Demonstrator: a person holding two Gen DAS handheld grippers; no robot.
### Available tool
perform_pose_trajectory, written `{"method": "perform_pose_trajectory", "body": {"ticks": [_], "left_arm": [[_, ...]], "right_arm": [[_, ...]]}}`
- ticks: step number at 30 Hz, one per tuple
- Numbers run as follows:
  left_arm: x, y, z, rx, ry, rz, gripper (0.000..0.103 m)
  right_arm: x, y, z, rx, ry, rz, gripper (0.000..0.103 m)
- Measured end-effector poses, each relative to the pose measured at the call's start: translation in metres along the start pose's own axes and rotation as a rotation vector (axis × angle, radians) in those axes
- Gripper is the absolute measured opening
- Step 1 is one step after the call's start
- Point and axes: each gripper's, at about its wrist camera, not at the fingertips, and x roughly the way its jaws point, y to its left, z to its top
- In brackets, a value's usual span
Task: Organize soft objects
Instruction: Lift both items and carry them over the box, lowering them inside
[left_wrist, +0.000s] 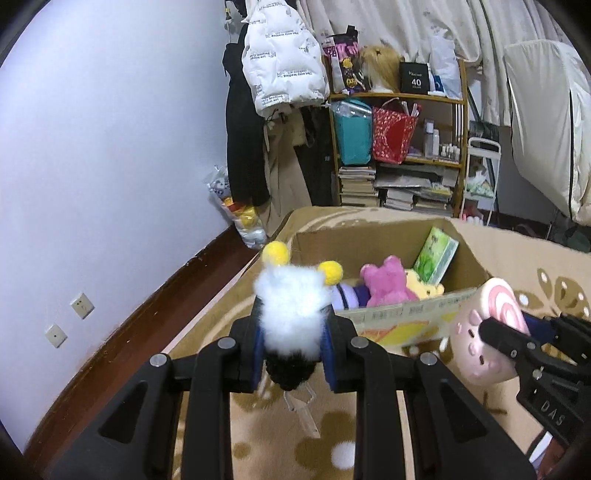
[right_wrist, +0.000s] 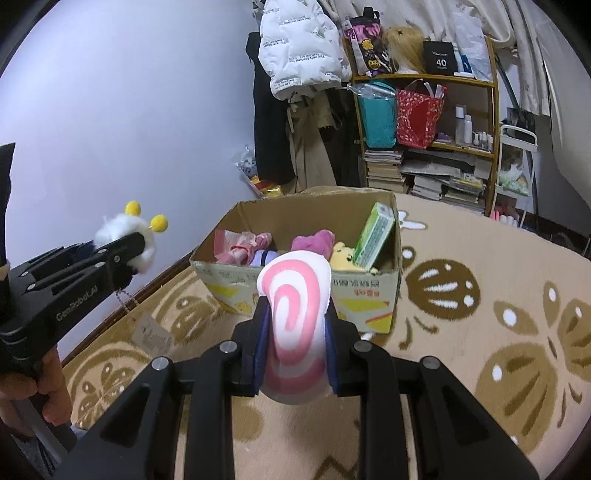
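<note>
L gripper (left_wrist: 293, 345) clamped on white fluffy toy (left_wrist: 291, 306) w/ yellow pom-poms, held above carpet (right_wrist: 480, 295), left of cardboard box (right_wrist: 365, 291). R gripper (right_wrist: 295, 350) clamped on pink swirl plush (right_wrist: 293, 314), near box front; box holds other plushies.

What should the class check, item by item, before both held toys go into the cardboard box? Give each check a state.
1. Left gripper clamped on white fluffy toy: ok.
2. Right gripper clamped on pink swirl plush: ok.
3. Cardboard box open on top: ok.
4. Free room inside, beside pink bear: cannot tell.
5. White toy's dangling tag clear of the rim: ok.
</note>
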Motion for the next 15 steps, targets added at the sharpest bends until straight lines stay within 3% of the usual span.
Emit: {"method": "perform_pose_trajectory", "body": {"ticks": [15], "left_arm": [[0.034, 0.002, 0.037, 0.016, -0.071, 0.010, 0.024]], "right_arm": [[0.023, -0.010, 0.047, -0.067, -0.106, -0.039, 0.028]]}}
